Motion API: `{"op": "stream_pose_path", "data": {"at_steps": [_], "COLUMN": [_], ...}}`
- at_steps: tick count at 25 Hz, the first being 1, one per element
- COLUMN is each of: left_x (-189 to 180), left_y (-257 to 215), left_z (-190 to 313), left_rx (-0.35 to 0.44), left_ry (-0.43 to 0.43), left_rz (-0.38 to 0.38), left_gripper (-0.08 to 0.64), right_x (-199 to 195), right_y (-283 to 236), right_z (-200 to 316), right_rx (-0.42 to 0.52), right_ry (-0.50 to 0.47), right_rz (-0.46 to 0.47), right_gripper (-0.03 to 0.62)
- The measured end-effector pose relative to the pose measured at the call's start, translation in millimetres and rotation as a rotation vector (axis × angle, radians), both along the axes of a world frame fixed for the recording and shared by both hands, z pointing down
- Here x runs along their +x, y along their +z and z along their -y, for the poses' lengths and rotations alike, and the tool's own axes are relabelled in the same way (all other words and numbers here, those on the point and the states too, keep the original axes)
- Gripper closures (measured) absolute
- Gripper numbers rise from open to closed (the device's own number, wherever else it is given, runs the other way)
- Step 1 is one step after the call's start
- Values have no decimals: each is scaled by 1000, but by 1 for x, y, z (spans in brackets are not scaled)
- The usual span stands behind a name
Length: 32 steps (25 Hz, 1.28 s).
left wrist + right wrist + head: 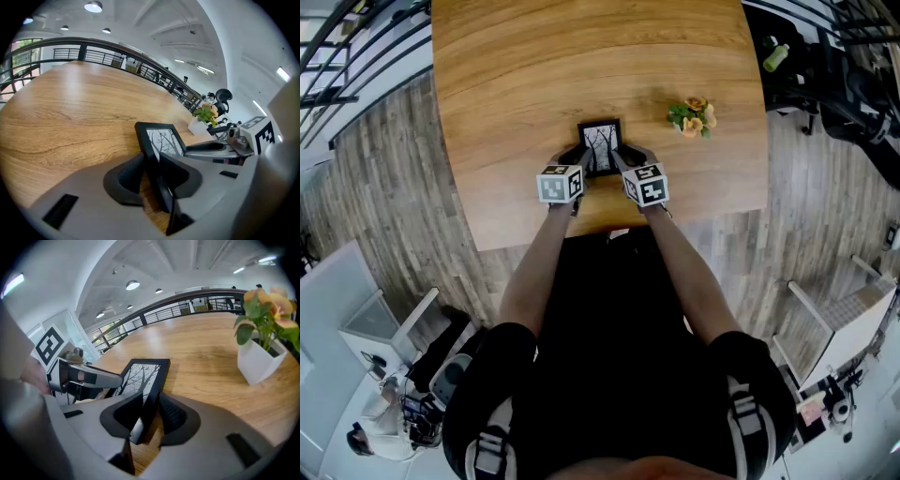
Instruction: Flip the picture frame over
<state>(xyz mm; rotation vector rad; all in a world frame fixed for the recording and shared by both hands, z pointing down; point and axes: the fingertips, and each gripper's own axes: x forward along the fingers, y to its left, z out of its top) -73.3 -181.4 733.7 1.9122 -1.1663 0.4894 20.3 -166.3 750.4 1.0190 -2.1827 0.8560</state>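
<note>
Picture frame (600,147), black, rectangular, picture side up, near-centre of tan wooden table (534,75). Left gripper (579,161) and right gripper (624,161) straddle its side edges, jaws part-open, loose. Risk: uneven release could tip or skid it.

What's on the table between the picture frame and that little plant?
Nothing, just bare table between the frame and the plant, as the head view and right gripper view both show.

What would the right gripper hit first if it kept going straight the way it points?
The picture frame: its near edge already sits between the jaws of the right gripper. Beyond it, probably the wooden table, since the gripper slants downward.
</note>
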Motion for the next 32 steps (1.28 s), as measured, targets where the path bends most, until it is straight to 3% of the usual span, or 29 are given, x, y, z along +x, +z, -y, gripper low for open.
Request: {"op": "stream_pose_path", "data": {"at_steps": [6, 19, 28, 32], "left_x": [-1, 0, -6, -9], "left_y": [2, 4, -14, -22], "left_z": [1, 1, 7, 1], "left_rx": [4, 24, 103, 130], "left_ry": [-16, -16, -38, -28], "left_rz": [22, 55, 25, 11], "left_gripper": [442, 440, 440, 442], "right_x": [-3, -2, 5, 6], "right_y": [0, 3, -10, -19], "right_z": [1, 2, 1, -4], "right_rx": [35, 36, 93, 96], "right_ry": [-39, -55, -69, -78], "right_rz": [-67, -93, -78, -43], "right_gripper": [469, 469, 479, 550]}}
